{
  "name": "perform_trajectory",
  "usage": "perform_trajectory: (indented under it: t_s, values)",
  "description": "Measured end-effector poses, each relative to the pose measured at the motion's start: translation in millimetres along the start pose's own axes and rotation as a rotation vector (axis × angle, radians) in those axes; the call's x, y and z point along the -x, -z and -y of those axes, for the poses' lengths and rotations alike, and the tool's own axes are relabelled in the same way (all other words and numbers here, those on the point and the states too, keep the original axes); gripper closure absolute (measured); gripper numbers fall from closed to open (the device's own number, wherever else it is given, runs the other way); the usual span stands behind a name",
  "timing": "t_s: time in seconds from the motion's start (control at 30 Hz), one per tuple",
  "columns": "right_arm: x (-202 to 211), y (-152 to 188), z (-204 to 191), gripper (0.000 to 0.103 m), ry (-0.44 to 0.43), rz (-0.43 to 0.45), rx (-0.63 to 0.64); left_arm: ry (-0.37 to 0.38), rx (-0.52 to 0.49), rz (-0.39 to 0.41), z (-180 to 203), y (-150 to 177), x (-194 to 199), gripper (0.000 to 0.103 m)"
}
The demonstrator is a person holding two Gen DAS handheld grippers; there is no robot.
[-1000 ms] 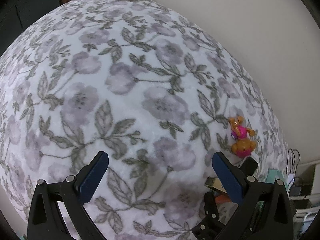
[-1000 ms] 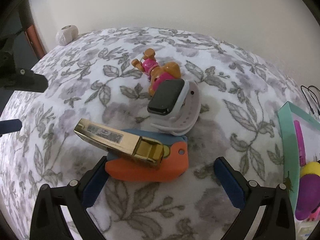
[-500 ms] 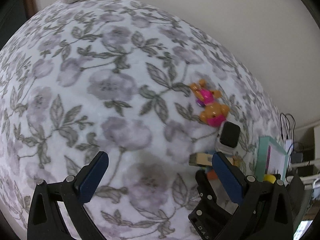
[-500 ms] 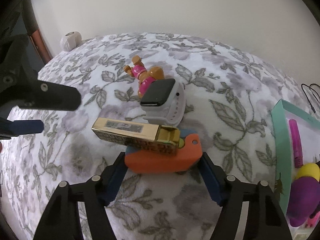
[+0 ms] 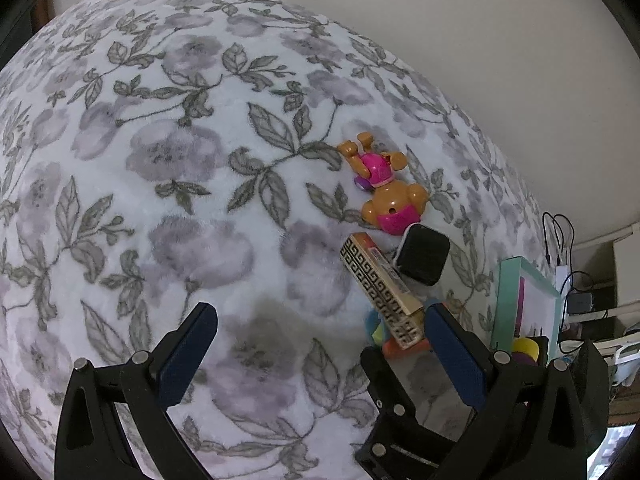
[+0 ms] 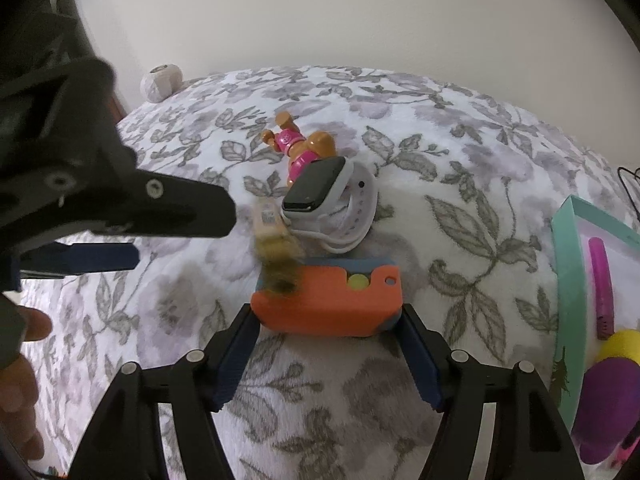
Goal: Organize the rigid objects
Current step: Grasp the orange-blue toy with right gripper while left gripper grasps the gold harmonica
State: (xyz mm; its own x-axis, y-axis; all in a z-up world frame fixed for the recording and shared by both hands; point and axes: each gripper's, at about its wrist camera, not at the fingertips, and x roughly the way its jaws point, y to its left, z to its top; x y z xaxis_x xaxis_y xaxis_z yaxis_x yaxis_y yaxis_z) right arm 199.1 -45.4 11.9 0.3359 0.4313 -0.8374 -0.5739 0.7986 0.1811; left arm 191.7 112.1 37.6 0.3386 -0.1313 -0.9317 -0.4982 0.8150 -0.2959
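Orange case (image 6: 328, 304) clamped in right gripper (image 6: 326, 354) (left gripper (image 5: 316, 344) wide apart, empty).

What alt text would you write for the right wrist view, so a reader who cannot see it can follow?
The right tool grips a flat orange plastic block by its two ends on a grey-flowered white blanket. A blurred gold patterned bar tilts across its left end; behind lie a white-strapped smartwatch and an orange-and-pink toy dog. The left tool reaches in, open.

Orange-and-blue block (image 6: 328, 304) flat on floral blanket, gold box (image 5: 384, 292) tilted across its left end
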Motion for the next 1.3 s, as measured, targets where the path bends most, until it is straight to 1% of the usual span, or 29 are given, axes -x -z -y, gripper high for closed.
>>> perform_trajectory:
  t_s: [0.17,0.37,0.5,0.57,0.63,0.73,0.8,0.83,0.87,0.93,1.0,1.07,1.13,1.23,1.3]
  values:
    - [1.2,0.3,-1.0,0.031,0.028,-0.035,0.036,0.005,-0.003,-0.007,1.1,1.7,-2.5,0.000]
    - [4.1,0.8,4.3,0.031,0.068,-0.079,0.062,-0.025,-0.010,-0.009,6.4,2.9,-11.5,0.000]
    - [7.8,1.2,20.3,0.031,0.116,-0.093,0.029,-0.069,-0.045,0.003,13.1,5.0,-18.0,0.000]
    - [9.5,1.7,31.3,0.031,0.142,-0.097,-0.010,-0.094,-0.070,0.005,18.1,6.6,-21.9,0.001]
    - [9.8,2.2,41.8,0.031,0.145,-0.104,-0.055,-0.109,-0.099,0.004,24.4,8.4,-26.1,0.003]
    - [9.8,2.5,48.2,0.031,0.132,-0.101,-0.079,-0.142,-0.145,0.003,32.6,11.5,-31.2,0.010]
    - [9.4,2.4,47.3,0.031,0.138,-0.102,-0.070,-0.167,-0.175,-0.002,37.8,13.7,-35.7,0.019]
    - [9.2,2.4,47.1,0.031,0.139,-0.102,-0.067,-0.179,-0.188,-0.007,40.2,14.8,-38.8,0.021]
    - [9.4,2.6,46.9,0.031,0.140,-0.101,-0.066,-0.195,-0.202,-0.010,42.4,16.1,-41.8,0.026]
    - [8.4,2.0,46.8,0.031,0.140,-0.101,-0.064,-0.232,-0.236,0.003,46.9,18.0,-43.9,0.030]
    - [8.1,2.0,46.7,0.031,0.142,-0.100,-0.063,-0.235,-0.253,0.011,50.3,18.5,-44.9,0.038]
    - [8.8,3.6,46.0,0.031,0.145,-0.100,-0.060,-0.242,-0.256,0.017,51.5,18.1,-45.1,0.043]
    - [8.1,4.4,45.2,0.030,0.151,-0.098,-0.053,-0.231,-0.260,0.020,51.0,17.5,-45.2,0.046]
    - [7.4,5.2,42.8,0.030,0.165,-0.096,-0.040,-0.224,-0.243,0.022,48.3,14.1,-44.7,0.054]
    - [6.5,5.2,42.0,0.030,0.173,-0.089,-0.039,-0.222,-0.225,0.023,39.9,12.1,-39.7,0.067]
